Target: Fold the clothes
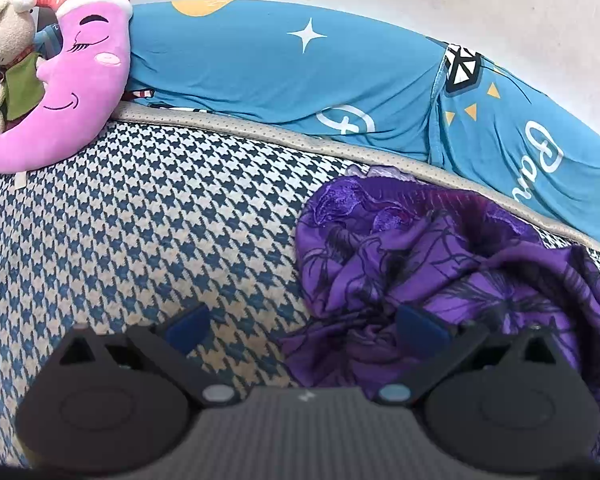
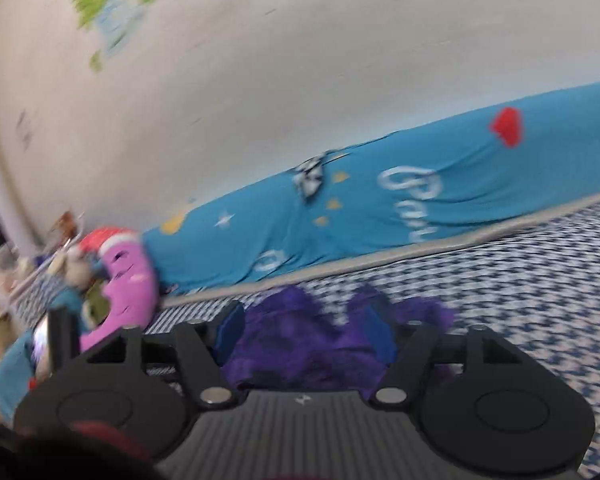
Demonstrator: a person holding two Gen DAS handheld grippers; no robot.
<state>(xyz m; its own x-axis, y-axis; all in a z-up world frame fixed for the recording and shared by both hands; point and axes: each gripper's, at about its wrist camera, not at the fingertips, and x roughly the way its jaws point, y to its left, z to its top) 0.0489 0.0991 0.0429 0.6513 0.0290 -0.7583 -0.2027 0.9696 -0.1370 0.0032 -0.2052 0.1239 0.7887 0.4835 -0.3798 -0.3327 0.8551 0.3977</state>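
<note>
Purple garment (image 1: 440, 272) lies crumpled (no container) on houndstooth bed (image 1: 140, 220), both grippers' jaws apart: left gripper (image 1: 304, 326), right gripper (image 2: 306, 332).

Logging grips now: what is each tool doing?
Left tool: open, holding nothing.
Right tool: open over the purple garment, not gripping it.
</note>
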